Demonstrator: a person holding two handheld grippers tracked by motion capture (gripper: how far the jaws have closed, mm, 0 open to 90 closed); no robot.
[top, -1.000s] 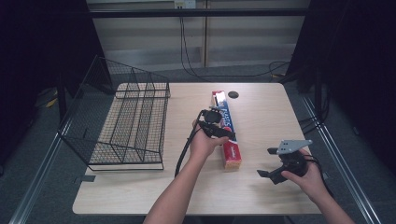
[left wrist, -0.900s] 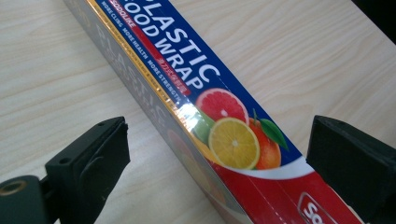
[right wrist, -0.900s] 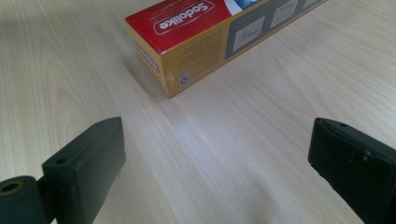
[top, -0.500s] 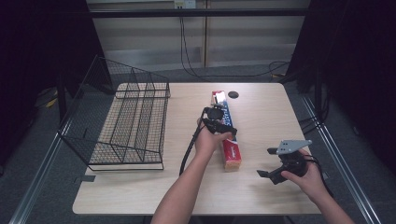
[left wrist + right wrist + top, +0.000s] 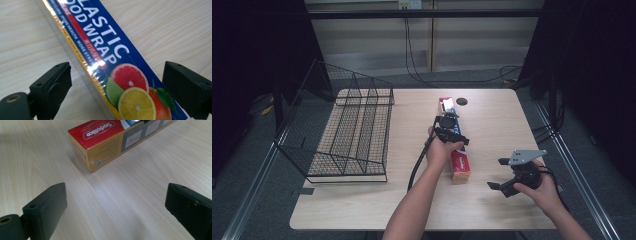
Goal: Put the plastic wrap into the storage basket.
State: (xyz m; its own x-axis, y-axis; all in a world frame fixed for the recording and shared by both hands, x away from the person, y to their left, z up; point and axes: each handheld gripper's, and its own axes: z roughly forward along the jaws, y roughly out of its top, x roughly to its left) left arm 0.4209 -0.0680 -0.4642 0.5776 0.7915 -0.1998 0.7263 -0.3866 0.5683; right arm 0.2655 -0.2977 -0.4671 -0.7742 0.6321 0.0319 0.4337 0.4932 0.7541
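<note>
— Straddling the box now: in the left gripper view the left gripper [image 5: 117, 82] has its jaws wide apart, one on each side of the plastic wrap box [image 5: 110, 62], neither pad touching it, nothing held.

— Which way does the box run?

— In the high view its long axis goes from the upper middle of the frame down toward the lower middle of the table [image 5: 362, 210], so the jaws sit across its width, near its middle. Closing should pinch the long sides, I'd judge.

— And the other hand?

— The right gripper [image 5: 115, 207] is just as wide open and empty, low and right in the high view. The box's red end lies ahead of it, at the top of its own view, well apart. The left is clearly nearer.

— The wire rack [image 5: 347, 135]?

— Left of the frame, apart from the box.
</note>
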